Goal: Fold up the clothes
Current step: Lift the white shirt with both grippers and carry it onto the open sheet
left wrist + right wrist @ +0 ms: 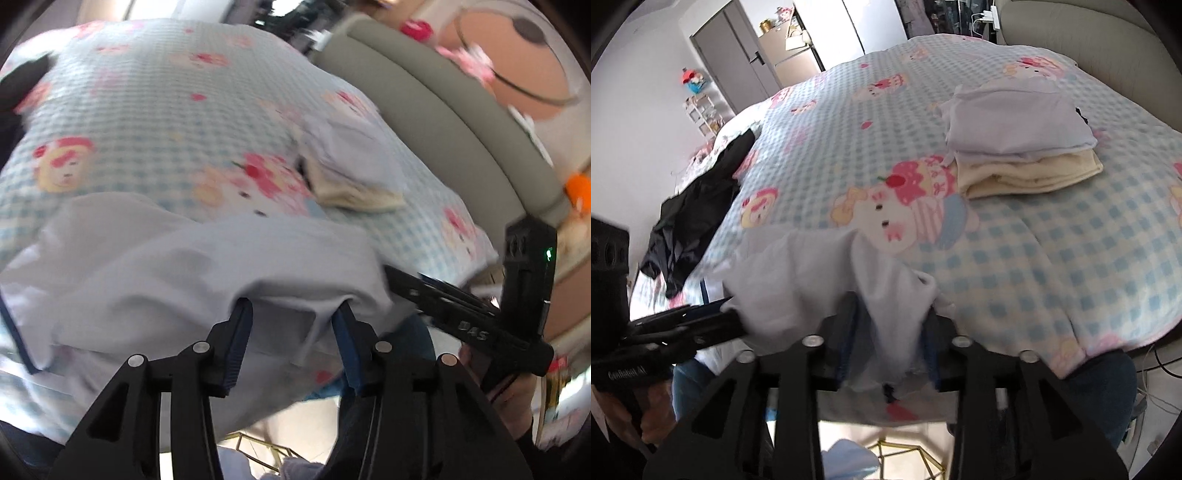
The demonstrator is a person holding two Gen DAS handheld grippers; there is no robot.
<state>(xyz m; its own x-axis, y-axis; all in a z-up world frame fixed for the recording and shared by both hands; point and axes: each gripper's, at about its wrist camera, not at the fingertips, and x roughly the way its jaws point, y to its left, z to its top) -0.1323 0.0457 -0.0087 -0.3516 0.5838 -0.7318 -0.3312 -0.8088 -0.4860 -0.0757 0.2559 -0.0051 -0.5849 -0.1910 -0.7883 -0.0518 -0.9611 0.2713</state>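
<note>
Left gripper stood with jaws spread, the pale garment draped over both fingertips and sagging into the gap; pads did not look pressed on it. Right gripper likewise parted, a bunch of the same cloth hanging down between the fingers. Whether those pads pinched the cloth or only cradled it could not be told.

Garment lay at the near edge of the bed, directly ahead of and touching both grippers, part spilling over the edge toward the floor. Its long axis ran side to side along the bed edge, from one gripper to the other; a dark-trimmed edge showed at the far left in the left view. The grippers sat near each other, each visible in the other's camera.

Both hands equally near; neither had an advantage. Judged: the next fold would go away from the edge, across the short axis, toward mid-bed.

Folded stack sat well apart, further up the bed on the right. Dark clothes lay at the left edge.
</note>
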